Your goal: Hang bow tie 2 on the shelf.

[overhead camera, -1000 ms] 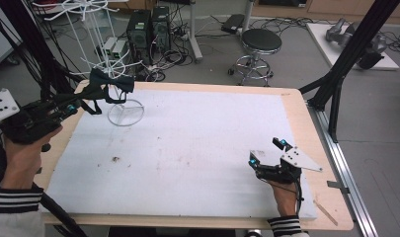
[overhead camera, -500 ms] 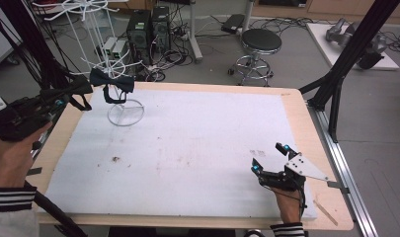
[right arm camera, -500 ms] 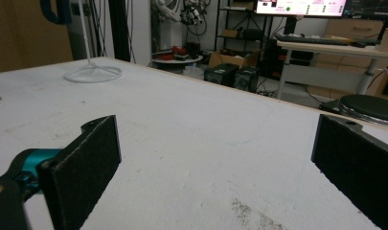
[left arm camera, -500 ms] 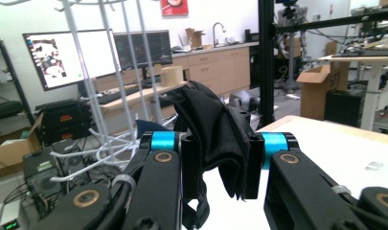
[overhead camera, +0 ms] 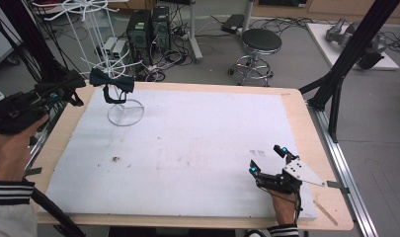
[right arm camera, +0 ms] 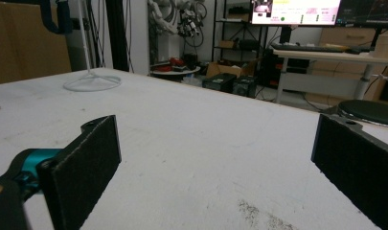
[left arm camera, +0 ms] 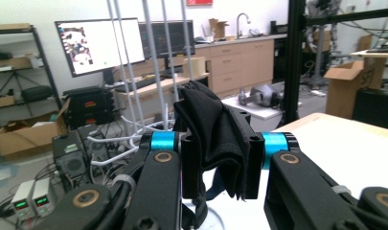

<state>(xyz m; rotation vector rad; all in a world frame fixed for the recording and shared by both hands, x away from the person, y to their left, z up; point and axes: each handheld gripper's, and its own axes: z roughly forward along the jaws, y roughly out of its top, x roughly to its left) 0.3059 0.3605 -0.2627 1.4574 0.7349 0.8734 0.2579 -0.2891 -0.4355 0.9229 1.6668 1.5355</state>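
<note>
The left gripper sits at the upper left of the high view, just off the left edge of the bench, carried by a hand that enters from the lower left. Its tip points right, at the left end of a black bow tie. In the left gripper view the gripper has its jaws drawn narrow, and the dark cloth of the bow tie fills the gap between the two black pads. It rises above them and hangs a little below. The pads seem to press on it from both sides, so the grip is on the bow tie.

The bow tie hangs at the upper left of the bench, up on a white wire stand. The stand's round base rests on the white sheet that covers the bench. Its thin white rods run up behind the cloth in the left gripper view.

The right gripper lies at the lower right of the high view, on the sheet near the bench's front edge and well apart from the stand. The other hand holds it from below. In the right gripper view the gripper has its jaws spread wide. Bare sheet lies between the pads, and nothing is in them. The stand's base shows far off at the upper left.
</note>
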